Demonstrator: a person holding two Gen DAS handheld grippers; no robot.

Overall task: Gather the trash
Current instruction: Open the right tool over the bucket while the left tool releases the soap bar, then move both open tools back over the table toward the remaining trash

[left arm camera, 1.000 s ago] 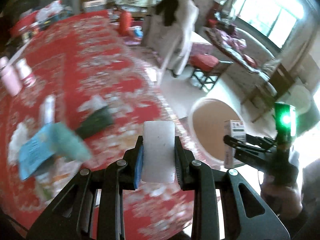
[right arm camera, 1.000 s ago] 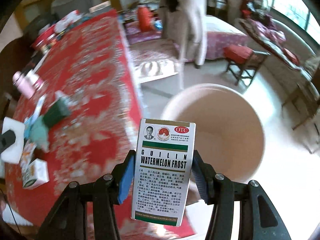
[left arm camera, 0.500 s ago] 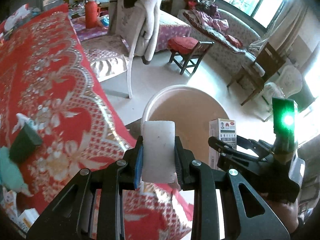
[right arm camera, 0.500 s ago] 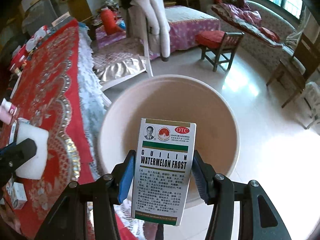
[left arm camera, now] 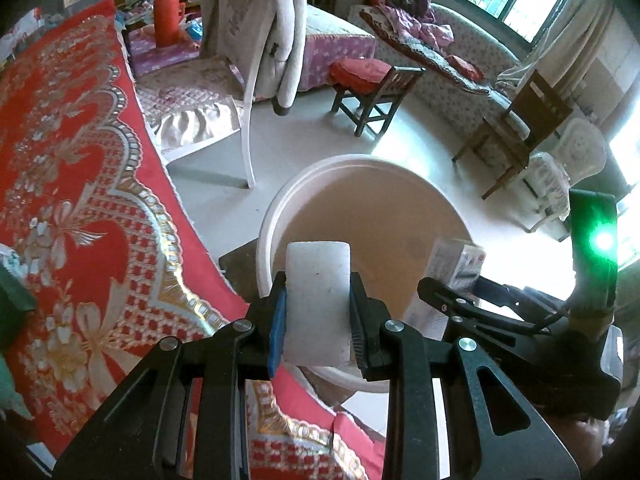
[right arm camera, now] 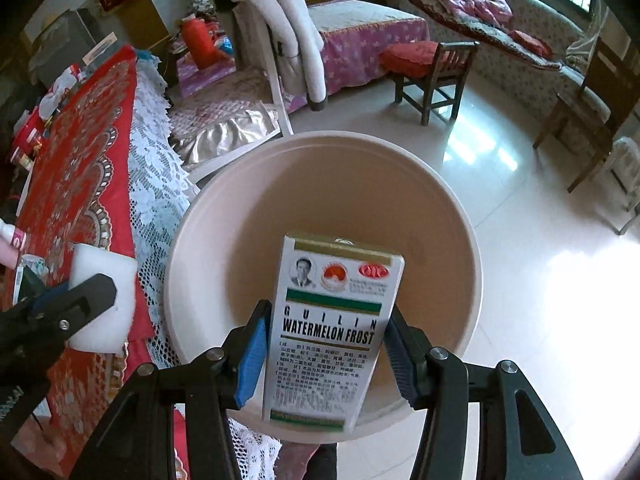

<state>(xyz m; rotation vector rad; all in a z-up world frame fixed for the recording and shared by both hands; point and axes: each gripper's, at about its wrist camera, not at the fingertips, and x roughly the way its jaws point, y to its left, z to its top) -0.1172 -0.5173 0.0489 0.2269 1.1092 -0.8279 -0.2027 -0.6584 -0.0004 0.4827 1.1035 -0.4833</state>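
Note:
My left gripper (left arm camera: 318, 312) is shut on a white foam block (left arm camera: 318, 292) and holds it at the near rim of a big beige trash bucket (left arm camera: 320, 184) on the floor; the block also shows in the right wrist view (right arm camera: 106, 300). My right gripper (right arm camera: 324, 344) has opened around a white "Watermelon Frost" medicine box (right arm camera: 332, 328), which is tilted and blurred over the bucket (right arm camera: 240, 160). The box and right gripper also show in the left wrist view (left arm camera: 448, 280).
A table with a red patterned cloth (left arm camera: 72, 200) and white lace edge (right arm camera: 156, 184) stands left of the bucket. A white chair with a coat (left arm camera: 272, 20), a wooden stool (left arm camera: 372, 80), a sofa and wooden chairs (left arm camera: 516, 128) stand beyond on the tiled floor.
Both grippers moved from over the table to above the bucket. The right jaws have spread and the medicine box has tilted and slipped loose between them. The left still clamps the foam block.

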